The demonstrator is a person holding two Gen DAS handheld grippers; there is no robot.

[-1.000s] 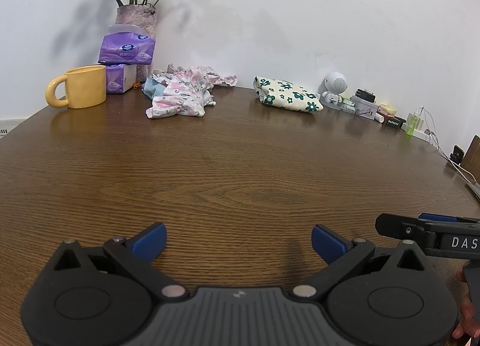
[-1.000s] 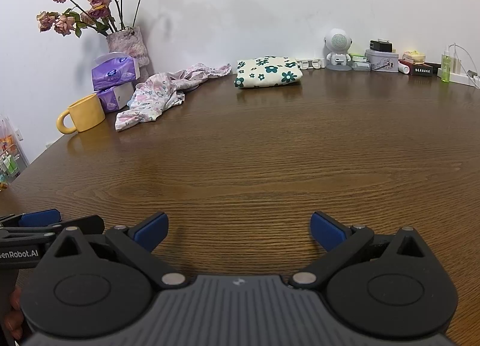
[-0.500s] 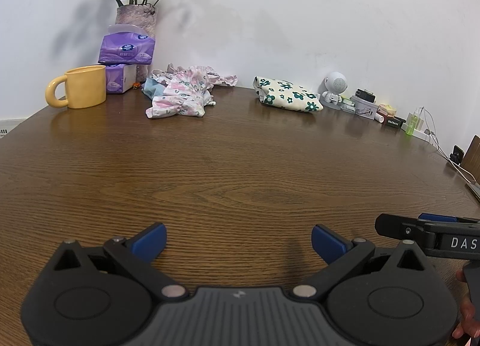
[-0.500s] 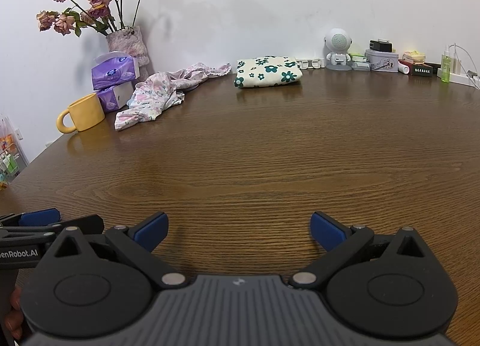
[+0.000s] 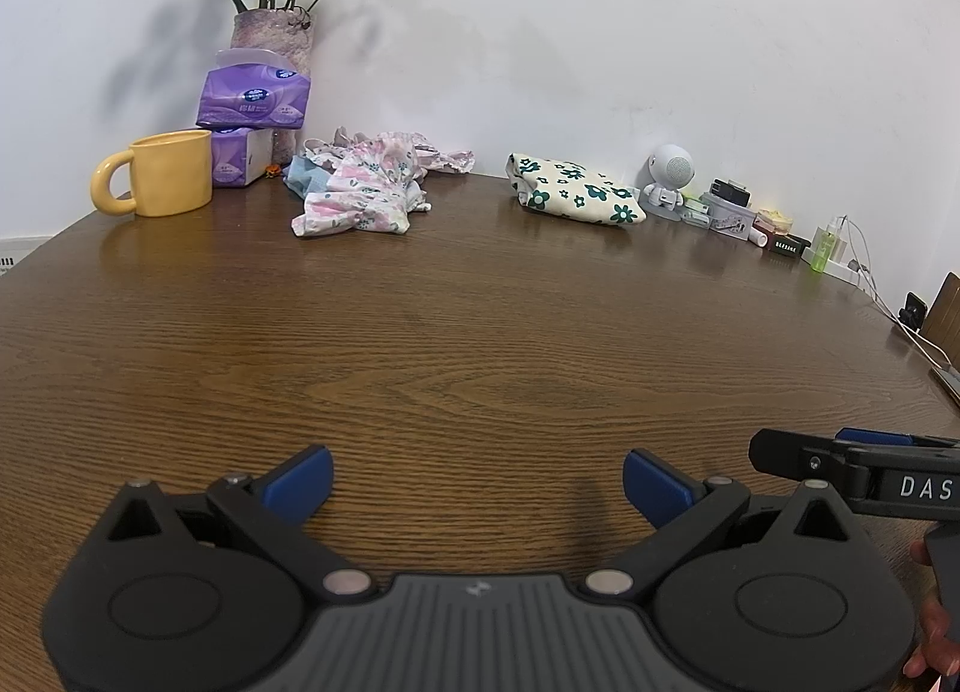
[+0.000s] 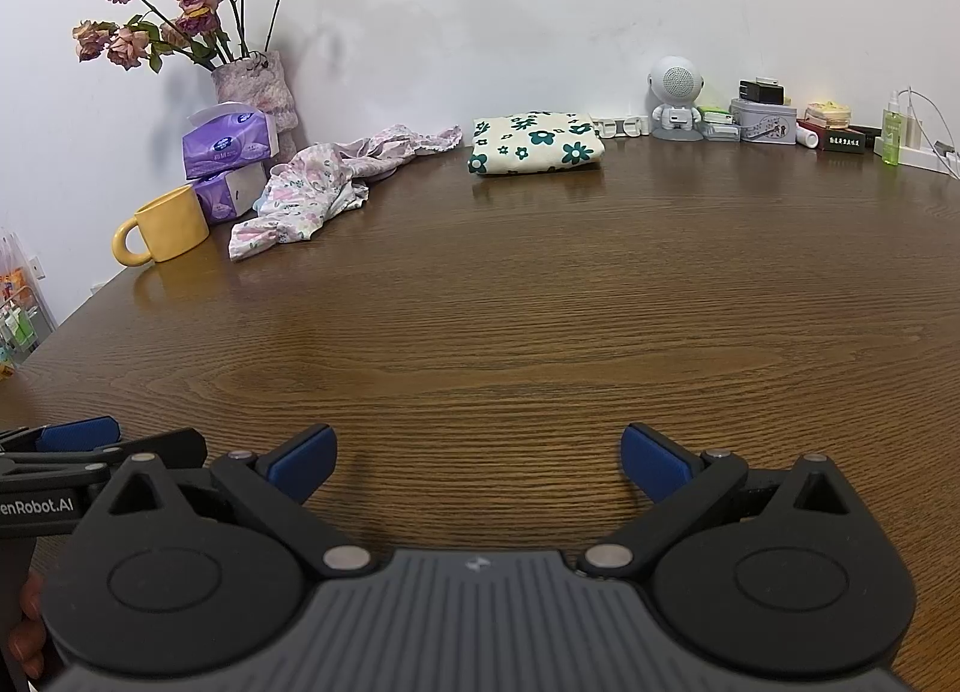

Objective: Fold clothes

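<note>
A crumpled pink floral garment (image 5: 360,194) (image 6: 306,188) lies at the far left of the wooden table (image 5: 480,344) (image 6: 510,320). To its right rests a folded cream cloth with dark green flowers (image 5: 573,197) (image 6: 534,143). My left gripper (image 5: 477,482) hovers open over the table's near edge, nothing between its blue pads. My right gripper (image 6: 477,461) is likewise open and holds nothing, far from both cloths. Each gripper shows at the edge of the other's view.
A yellow mug (image 5: 159,182) (image 6: 165,233), purple tissue packs (image 5: 252,104) (image 6: 231,137) and a vase of dried roses (image 6: 255,86) stand at the back left. A small white robot figure (image 6: 675,104), tins, a green bottle (image 6: 891,131) and cables line the back right.
</note>
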